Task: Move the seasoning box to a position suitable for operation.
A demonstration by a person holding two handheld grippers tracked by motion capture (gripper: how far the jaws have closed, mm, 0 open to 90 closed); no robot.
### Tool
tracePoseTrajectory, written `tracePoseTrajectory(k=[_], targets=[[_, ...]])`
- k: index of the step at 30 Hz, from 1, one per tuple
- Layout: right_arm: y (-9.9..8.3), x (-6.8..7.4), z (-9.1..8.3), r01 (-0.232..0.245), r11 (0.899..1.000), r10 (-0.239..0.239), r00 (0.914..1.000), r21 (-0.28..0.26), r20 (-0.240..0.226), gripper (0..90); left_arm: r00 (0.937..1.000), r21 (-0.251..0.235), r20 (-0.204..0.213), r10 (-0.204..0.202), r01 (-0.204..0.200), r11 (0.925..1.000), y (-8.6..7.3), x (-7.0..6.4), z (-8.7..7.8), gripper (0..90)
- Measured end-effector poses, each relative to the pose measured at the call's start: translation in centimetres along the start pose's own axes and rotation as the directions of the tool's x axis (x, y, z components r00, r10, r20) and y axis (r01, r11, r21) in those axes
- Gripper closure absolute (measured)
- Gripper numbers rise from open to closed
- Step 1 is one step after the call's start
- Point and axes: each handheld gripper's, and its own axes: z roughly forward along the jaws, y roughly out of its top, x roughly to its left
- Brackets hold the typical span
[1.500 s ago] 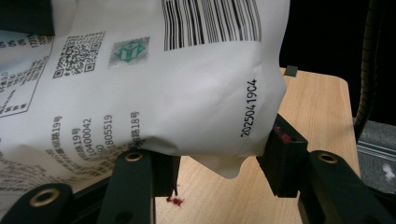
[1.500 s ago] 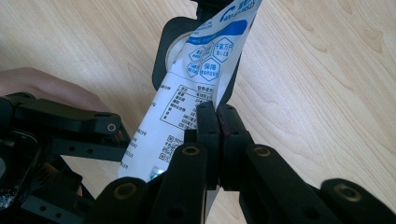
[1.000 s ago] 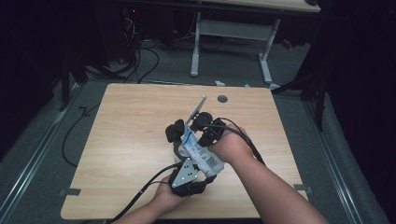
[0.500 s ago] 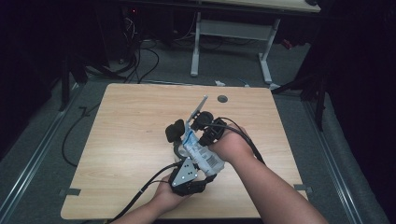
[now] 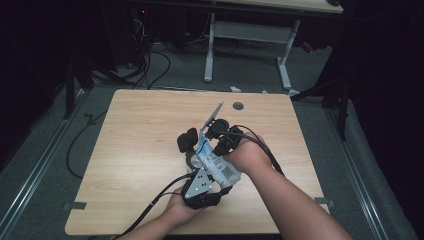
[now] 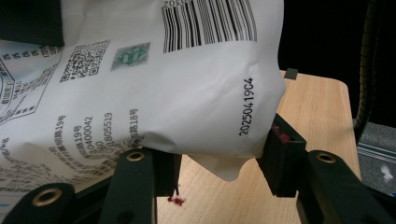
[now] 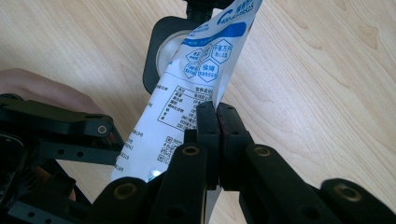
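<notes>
Both forearms come in from the near edge of the counter point(image 5: 135, 130) and meet above its middle in the high view, the left hand point(image 5: 176, 210) low and close to the near edge, the right hand point(image 5: 248, 156) farther in and slightly to the right, its wrist turned toward the left. Between them they hold a white plastic pouch point(image 5: 216, 162) printed with blue panels, a barcode and small black text, lifted off the wood and slanting from the near right up toward the far left. The left tongs point(image 6: 219, 156) stand fairly wide, one black jaw on each side of the pouch's bulging lower corner beside the printed date code; the jaw on the right of that view presses against the plastic, while whether the other jaw touches it I cannot tell. The right tongs point(image 7: 216, 116) are pinched together on the pouch's edge, a thin fold of the plastic caught between the closed jaws, with the blue-printed end of the pouch rising past them. What is inside the pouch cannot be seen, though its lower part looks swollen. Behind the pouch, in the right gripper view, a round black part point(image 7: 161, 51) of the other gripper shows against the wood.
</notes>
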Motion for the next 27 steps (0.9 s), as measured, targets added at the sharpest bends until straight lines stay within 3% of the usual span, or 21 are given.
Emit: tracePoseTrajectory(k=[27], targets=[[0.35,-0.04,-0.09,0.001,1.000,-0.001,1.0000,0.002,0.003,89.4,1.0000,-0.011,-0.004,-0.006,0.006,0.9999,0.34,0.14,-0.13,54.6]])
